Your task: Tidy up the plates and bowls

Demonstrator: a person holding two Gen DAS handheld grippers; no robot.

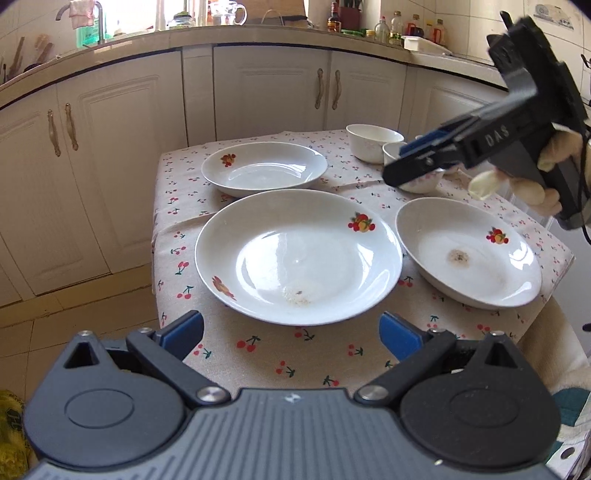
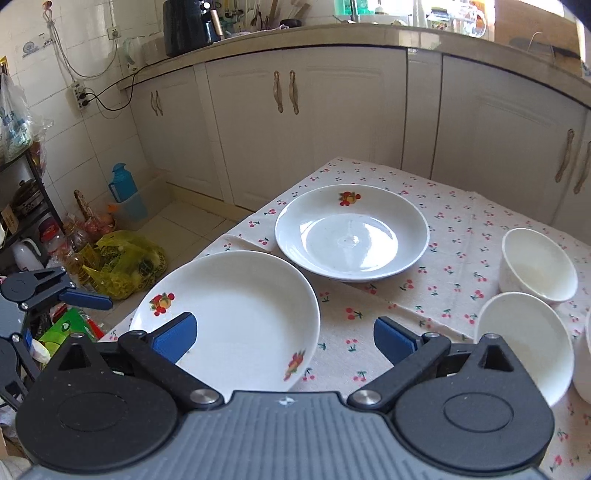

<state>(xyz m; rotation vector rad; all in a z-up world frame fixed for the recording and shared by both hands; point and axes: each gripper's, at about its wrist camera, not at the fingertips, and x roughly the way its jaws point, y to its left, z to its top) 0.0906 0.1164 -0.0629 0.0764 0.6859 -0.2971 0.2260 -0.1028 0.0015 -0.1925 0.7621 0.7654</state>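
Note:
Three white plates with fruit prints lie on the cherry-print tablecloth [image 1: 258,354]. The large middle plate [image 1: 299,254] [image 2: 229,317] sits just ahead of my left gripper [image 1: 291,334], which is open and empty. The far plate [image 1: 264,168] [image 2: 351,232] lies behind it. At the right is a stained plate [image 1: 469,251]. White bowls [image 1: 373,142] [image 2: 537,266] stand at the far right, one [image 2: 524,343] close to my right gripper [image 2: 284,338]. That gripper is open and empty, and hovers over the middle plate's edge. A gloved hand [image 1: 532,188] holds it above the bowls.
White kitchen cabinets [image 1: 266,92] and a cluttered counter [image 2: 332,33] run behind the table. On the tiled floor by the table's left are a yellow bag [image 2: 125,266], a blue flask [image 2: 123,192] and bottles. A third bowl [image 2: 585,365] shows at the right edge.

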